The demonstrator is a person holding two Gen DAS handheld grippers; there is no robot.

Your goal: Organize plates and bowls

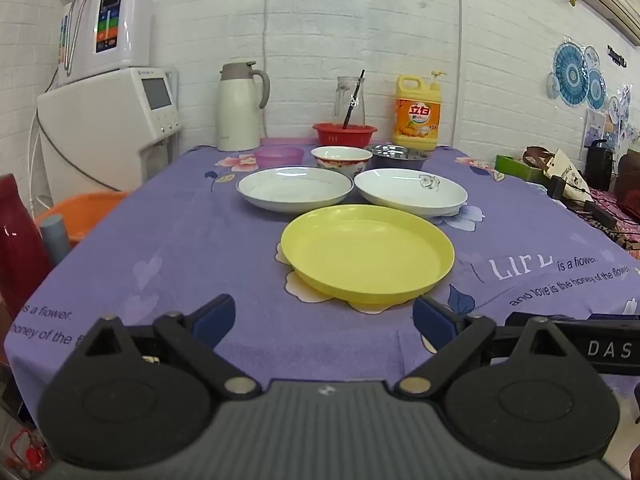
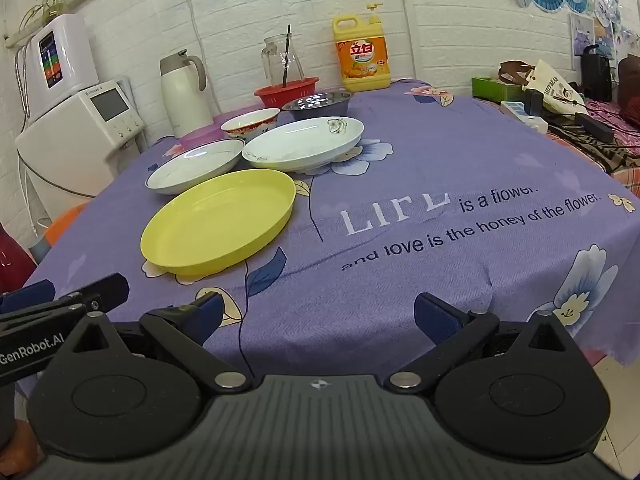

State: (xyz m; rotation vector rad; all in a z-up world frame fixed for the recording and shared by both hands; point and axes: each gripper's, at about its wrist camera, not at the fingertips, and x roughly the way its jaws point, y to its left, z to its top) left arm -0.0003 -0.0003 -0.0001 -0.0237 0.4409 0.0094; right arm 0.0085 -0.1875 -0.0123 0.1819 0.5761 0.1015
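Observation:
A yellow plate (image 1: 368, 254) (image 2: 218, 222) lies nearest me on the purple tablecloth. Behind it lie a blue-rimmed white plate (image 1: 295, 189) (image 2: 196, 165) on the left and a white plate with a flower print (image 1: 410, 192) (image 2: 304, 142) on the right. Behind those stand a purple plastic bowl (image 1: 279, 156), a red-patterned ceramic bowl (image 1: 341, 160) (image 2: 250, 123) and a steel bowl (image 1: 396, 156) (image 2: 318, 105). My left gripper (image 1: 324, 320) is open and empty in front of the yellow plate. My right gripper (image 2: 318, 316) is open and empty to the plate's right.
At the back stand a white thermos jug (image 1: 239, 106), a red basket (image 1: 344, 133) in front of a glass jug (image 1: 350, 98), and a yellow detergent bottle (image 1: 417, 114). White appliances (image 1: 112, 120) stand left of the table. Clutter (image 2: 560, 100) lies to the right.

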